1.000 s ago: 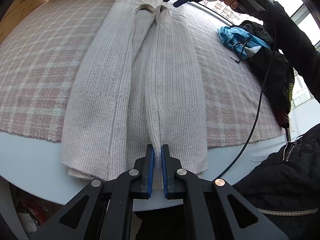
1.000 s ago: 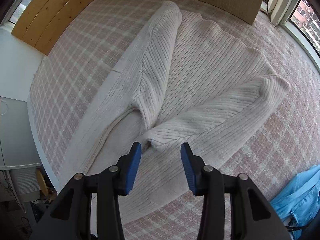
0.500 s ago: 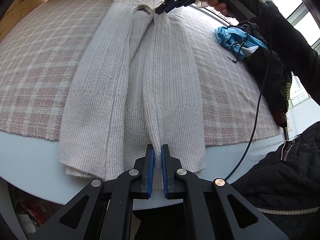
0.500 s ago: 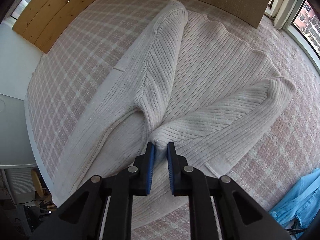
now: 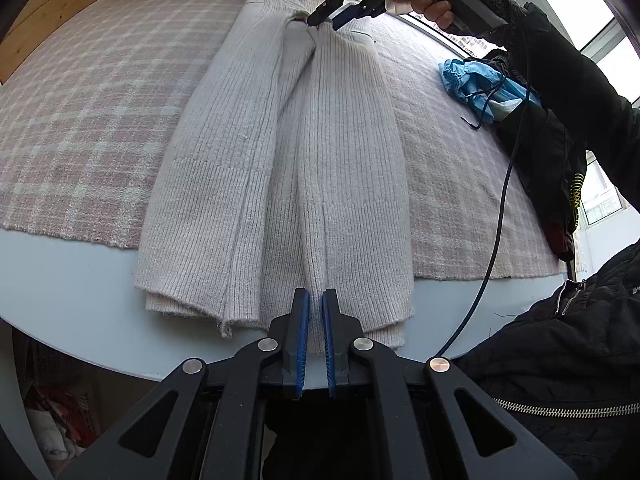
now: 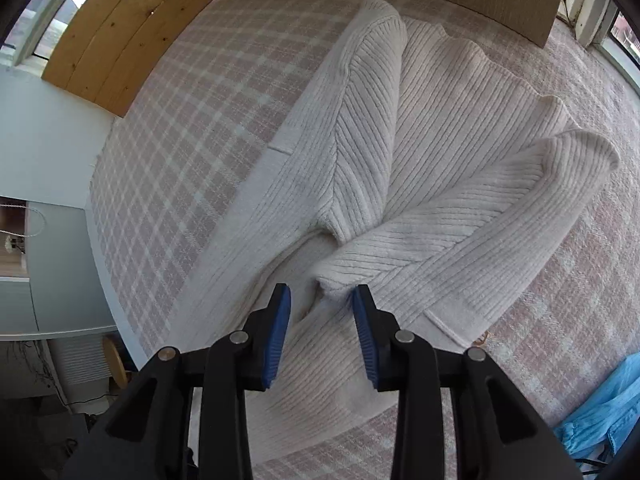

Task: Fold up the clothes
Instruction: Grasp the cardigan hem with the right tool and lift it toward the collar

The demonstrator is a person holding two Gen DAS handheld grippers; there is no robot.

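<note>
A cream ribbed knit sweater lies lengthwise on a pink plaid cloth, both sides folded in toward the middle. My left gripper is shut on the sweater's hem at the near table edge. My right gripper shows at the far end over the collar. In the right wrist view the right gripper is open, its blue pads either side of the cuff tip of a folded sleeve. The other sleeve lies beside it.
The pink plaid cloth covers a white round table. A blue garment with a black hanger lies at the right, also in the right wrist view. A wooden board stands at the far side. My dark jacket is near.
The right gripper closed on the sleeve cuff half a second ago and has now opened again around it. The left gripper stayed shut on the hem and pulled slightly toward me.
</note>
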